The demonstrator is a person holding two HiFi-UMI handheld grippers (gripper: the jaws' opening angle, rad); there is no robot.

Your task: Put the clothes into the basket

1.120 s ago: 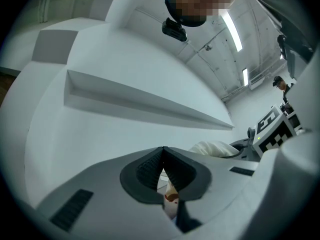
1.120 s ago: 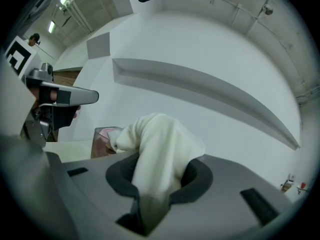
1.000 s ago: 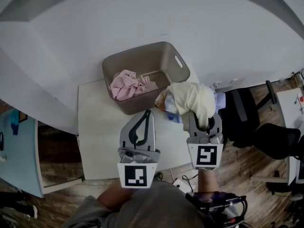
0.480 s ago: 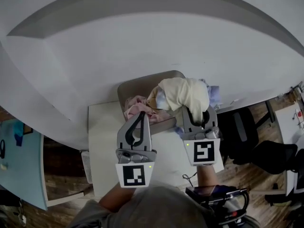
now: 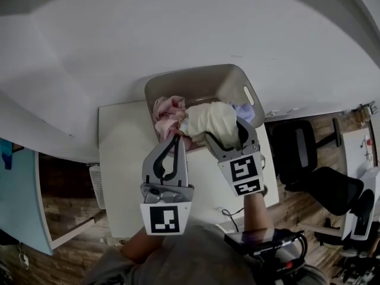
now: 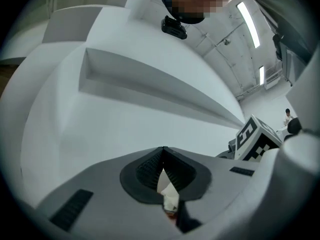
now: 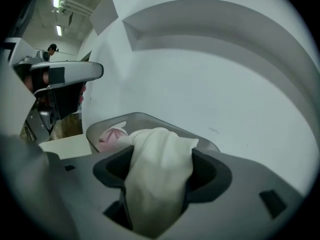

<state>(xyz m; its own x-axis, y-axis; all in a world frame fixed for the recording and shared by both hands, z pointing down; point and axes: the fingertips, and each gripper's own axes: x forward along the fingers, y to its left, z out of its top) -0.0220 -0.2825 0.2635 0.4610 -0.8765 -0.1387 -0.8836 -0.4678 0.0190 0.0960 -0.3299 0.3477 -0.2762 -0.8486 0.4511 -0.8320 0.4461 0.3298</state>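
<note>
One white table [image 5: 122, 159] carries the grey basket [image 5: 205, 86] at its far edge. The cream garment [image 5: 214, 120] sits above the basket's near side, between the right gripper's [image 5: 225, 129] opening jaws. It may snag on them or drape over the rim. The left gripper [image 5: 176, 142] is closed and empty.

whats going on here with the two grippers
A person is putting clothes into a grey plastic basket on a white table. The right gripper is over the basket with a cream cloth between its jaws, which are opening. A pink garment already lies inside. The left gripper is shut and empty, near the basket's front.
</note>
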